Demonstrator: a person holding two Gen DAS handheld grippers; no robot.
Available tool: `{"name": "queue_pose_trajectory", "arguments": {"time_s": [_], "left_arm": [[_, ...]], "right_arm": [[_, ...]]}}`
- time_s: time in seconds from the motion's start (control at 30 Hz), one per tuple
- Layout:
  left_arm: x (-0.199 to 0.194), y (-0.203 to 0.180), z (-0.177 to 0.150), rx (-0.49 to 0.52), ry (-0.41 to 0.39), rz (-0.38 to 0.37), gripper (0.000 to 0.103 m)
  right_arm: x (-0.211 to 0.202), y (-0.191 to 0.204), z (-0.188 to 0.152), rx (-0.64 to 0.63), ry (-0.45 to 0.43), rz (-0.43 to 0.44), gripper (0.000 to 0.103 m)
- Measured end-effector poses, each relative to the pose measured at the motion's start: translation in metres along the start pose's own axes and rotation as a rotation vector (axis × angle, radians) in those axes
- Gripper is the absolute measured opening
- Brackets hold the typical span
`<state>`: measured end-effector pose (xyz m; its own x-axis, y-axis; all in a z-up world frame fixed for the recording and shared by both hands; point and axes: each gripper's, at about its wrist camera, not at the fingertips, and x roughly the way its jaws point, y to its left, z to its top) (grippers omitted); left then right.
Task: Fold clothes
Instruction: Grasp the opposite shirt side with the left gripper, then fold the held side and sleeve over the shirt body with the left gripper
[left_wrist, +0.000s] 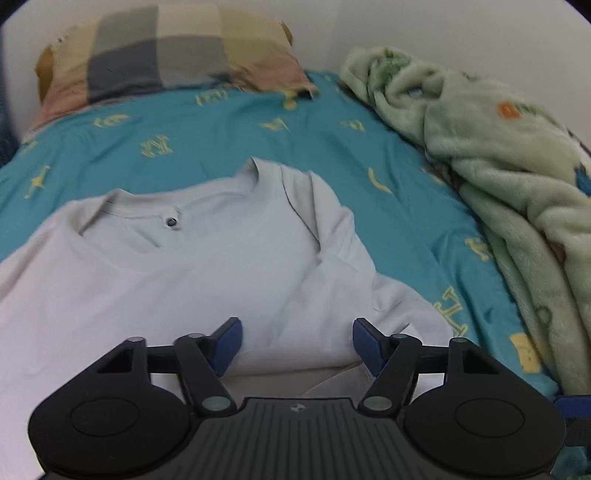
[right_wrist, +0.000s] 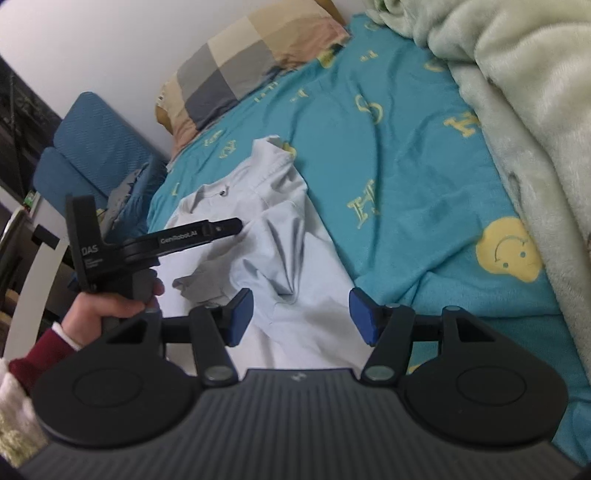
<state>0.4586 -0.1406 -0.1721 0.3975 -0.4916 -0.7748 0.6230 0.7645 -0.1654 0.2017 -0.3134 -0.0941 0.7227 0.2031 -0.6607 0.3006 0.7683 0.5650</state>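
Bed (left_wrist: 221, 122): shirt (left_wrist: 184, 266), pillow (left_wrist: 166, 59), blanket (left_wrist: 498, 166)

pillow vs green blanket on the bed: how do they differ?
Pattern: the pillow is checked in grey, beige, yellow and pink blocks; the blanket is pale green with small printed figures.
Texture: the pillow's cover looks smooth, the blanket fluffy.
Pose: the pillow lies whole at the head of the bed against the wall; the blanket is bunched in folds along one side.
Shared: both rest on the teal sheet.
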Motion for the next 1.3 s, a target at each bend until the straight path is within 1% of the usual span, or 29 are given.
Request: {"name": "queue_pose_trajectory", "arguments": {"time_s": [0.03, 0.07, 0.1, 0.13, 0.17, 0.23, 0.37, 0.4, 0.43, 0.5, 0.53, 0.6, 0.63, 0.67, 0.7, 0.73, 0.8, 0.83, 0.87, 0.97, 1.1, 1.17, 1.23, 1.3], "left_arm": [[0.006, 0.000, 0.001, -0.001, 0.011, 0.005, 0.057], [0.010, 0.000, 0.002, -0.006, 0.019, 0.006, 0.038], [0.013, 0.000, 0.004, -0.012, 0.028, 0.013, 0.025], [0.015, 0.000, 0.006, -0.018, 0.036, 0.021, 0.004], [0.017, -0.001, 0.008, -0.023, 0.042, 0.030, 0.004], [0.014, -0.006, 0.016, -0.013, 0.030, 0.061, 0.002], [0.001, -0.011, 0.034, -0.045, -0.040, 0.173, 0.002], [0.003, -0.011, 0.037, -0.051, -0.049, 0.206, 0.002], [0.006, -0.011, 0.037, -0.062, -0.049, 0.234, 0.002], [0.018, -0.009, 0.032, -0.093, -0.020, 0.255, 0.002], [0.021, -0.008, 0.028, -0.105, -0.014, 0.245, 0.003], [0.019, -0.004, 0.020, -0.142, -0.027, 0.234, 0.008], [0.015, -0.001, 0.017, -0.165, -0.037, 0.228, 0.015], [0.005, 0.002, 0.014, -0.190, -0.055, 0.226, 0.028], [-0.005, 0.005, 0.010, -0.216, -0.073, 0.223, 0.035], [-0.015, 0.009, 0.007, -0.241, -0.091, 0.220, 0.045], [-0.035, 0.016, -0.001, -0.294, -0.127, 0.215, 0.050], [-0.045, 0.022, -0.005, -0.344, -0.138, 0.224, 0.055], [-0.054, 0.028, -0.010, -0.393, -0.149, 0.233, 0.058], [-0.075, 0.047, -0.028, -0.560, -0.166, 0.258, 0.059], [-0.079, 0.066, -0.052, -0.766, -0.155, 0.215, 0.060], [-0.076, 0.069, -0.062, -0.840, -0.139, 0.195, 0.058], [-0.078, 0.063, -0.068, -0.874, -0.168, 0.156, 0.058], [-0.081, 0.050, -0.068, -0.846, -0.189, 0.115, 0.058]], "right_arm": [[0.001, -0.001, 0.000, 0.011, 0.007, 0.005, 0.061], [0.002, -0.002, 0.000, 0.022, 0.013, 0.009, 0.061], [0.003, -0.003, 0.000, 0.028, 0.017, 0.014, 0.061], [0.002, -0.002, 0.000, 0.026, 0.016, 0.017, 0.061], [0.001, -0.001, -0.001, 0.024, 0.015, 0.020, 0.061], [0.000, 0.001, -0.002, 0.015, 0.013, 0.026, 0.061], [-0.002, 0.001, -0.003, 0.012, 0.007, 0.031, 0.061], [-0.003, 0.001, -0.003, 0.011, 0.003, 0.027, 0.061], [-0.003, 0.001, -0.003, 0.008, 0.000, 0.024, 0.061], [-0.002, 0.002, -0.002, 0.000, -0.001, 0.020, 0.061], [-0.001, 0.002, -0.002, -0.002, 0.001, 0.018, 0.061], [-0.001, 0.001, -0.003, -0.004, 0.005, 0.013, 0.061], [-0.001, 0.000, -0.003, -0.003, 0.005, 0.012, 0.061], [-0.002, 0.000, -0.003, 0.001, 0.003, 0.012, 0.061], [-0.003, -0.001, -0.003, 0.005, 0.001, 0.012, 0.061], [-0.003, -0.001, -0.003, 0.008, -0.001, 0.013, 0.061], [-0.005, -0.001, -0.002, 0.012, -0.005, 0.017, 0.061], [-0.005, 0.000, -0.001, 0.015, -0.003, 0.020, 0.061], [-0.005, 0.000, -0.001, 0.017, -0.001, 0.024, 0.061], [-0.006, 0.000, -0.001, 0.023, 0.000, 0.034, 0.061], [-0.007, -0.003, -0.001, 0.043, -0.001, 0.030, 0.061], [-0.007, -0.005, -0.001, 0.048, -0.004, 0.024, 0.061], [-0.007, -0.006, -0.001, 0.053, -0.005, 0.017, 0.061], [-0.007, -0.007, -0.001, 0.060, -0.006, 0.015, 0.061]]}}
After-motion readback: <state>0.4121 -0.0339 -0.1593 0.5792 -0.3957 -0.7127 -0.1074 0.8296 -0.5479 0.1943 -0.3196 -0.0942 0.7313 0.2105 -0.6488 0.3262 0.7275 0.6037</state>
